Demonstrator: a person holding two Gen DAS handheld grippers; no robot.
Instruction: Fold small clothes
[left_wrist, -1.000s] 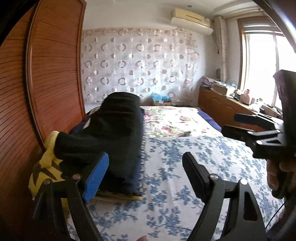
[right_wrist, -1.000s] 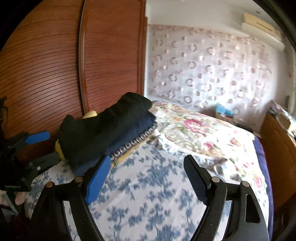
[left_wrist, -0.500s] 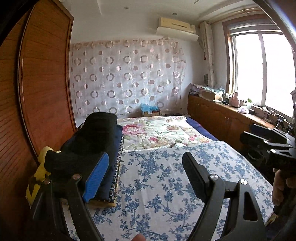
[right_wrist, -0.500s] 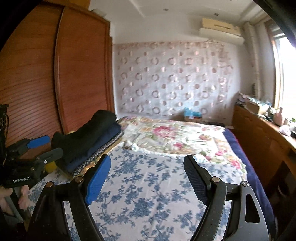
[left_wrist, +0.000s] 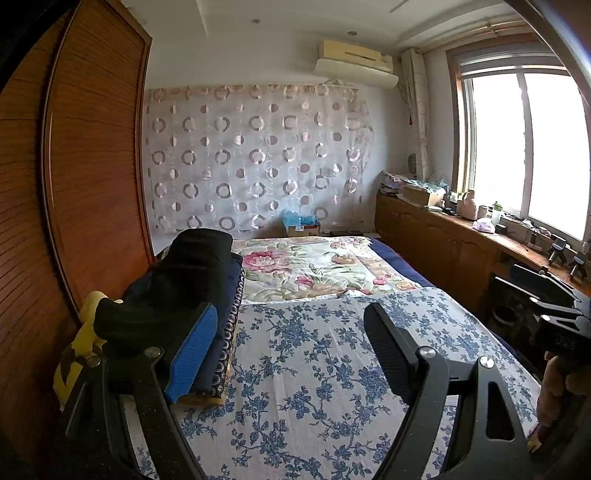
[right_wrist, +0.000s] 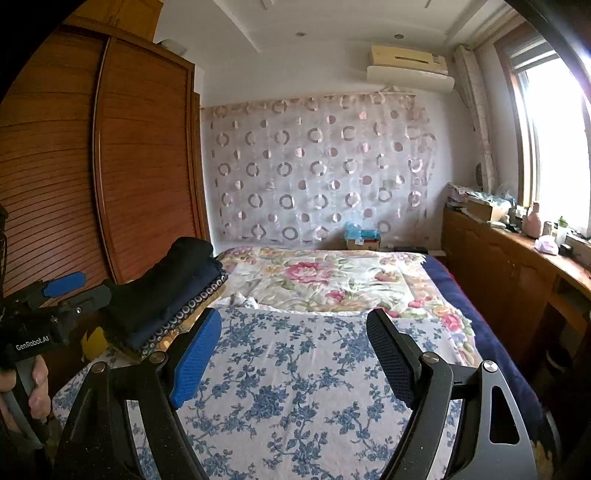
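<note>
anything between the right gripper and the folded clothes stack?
Only bare blue-flowered sheet between the open right gripper and the folded clothes stack, in the right wrist view.

Blue-flowered white sheet (left_wrist: 314, 369) (black clothes (left_wrist: 184, 280) stacked).

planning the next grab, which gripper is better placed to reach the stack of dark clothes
Left, probably. The left gripper is open right beside the stack; the right gripper, also open and empty, is farther from it.

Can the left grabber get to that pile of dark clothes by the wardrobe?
Probably yes. The left gripper is open and empty, and the pile of folded clothes lies just ahead on its left side, with nothing between them.
</note>
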